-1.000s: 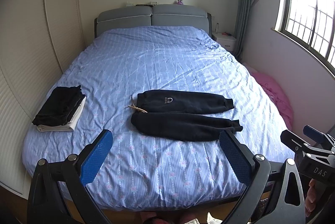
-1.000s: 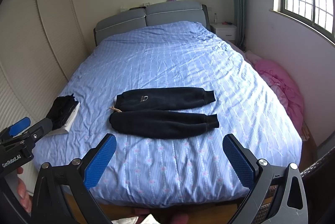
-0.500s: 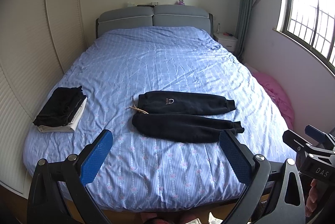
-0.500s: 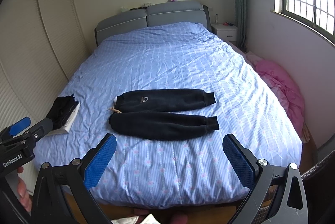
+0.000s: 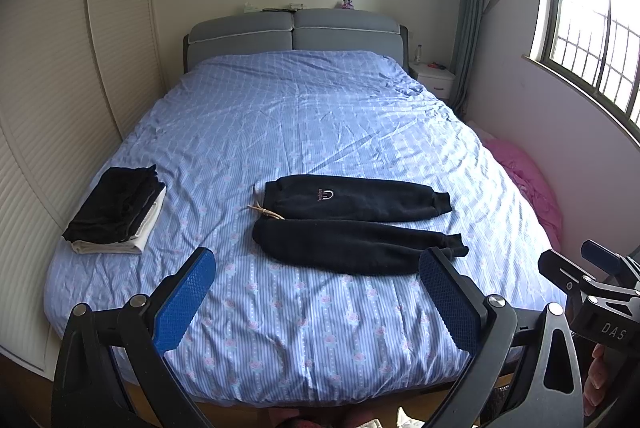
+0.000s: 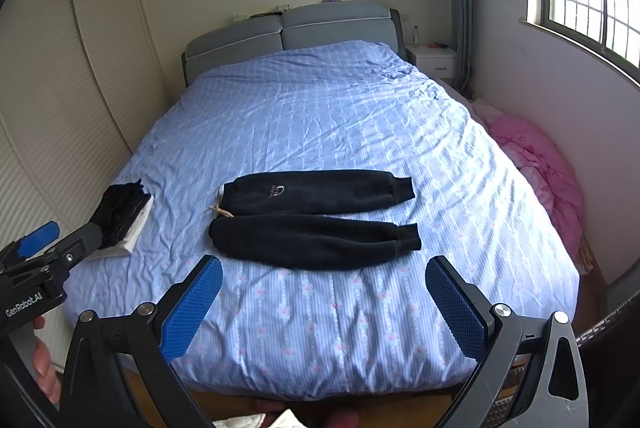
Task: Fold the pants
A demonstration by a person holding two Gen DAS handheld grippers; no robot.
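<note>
Two tongs, left tongs (image 5: 316, 290) and right tongs (image 6: 324, 298), hover wide and empty at the bed's (image 5: 320, 340) foot; black pants (image 5: 352, 224) lie flat mid-bed, legs apart, unfolded; next likely means reaching in to lay one leg over the other.

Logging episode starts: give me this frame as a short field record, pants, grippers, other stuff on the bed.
pants: black, laid flat on the bed, legs side by side, waist to the left, cuffs to the right, unfolded
drawstring: tan, sticking out at the waist
left gripper: open, short of the pants, holding nothing
right gripper: open, short of the pants, holding nothing
stack: folded dark clothes on a white item, bed's left edge
pink bedding: beside the bed, right
</note>
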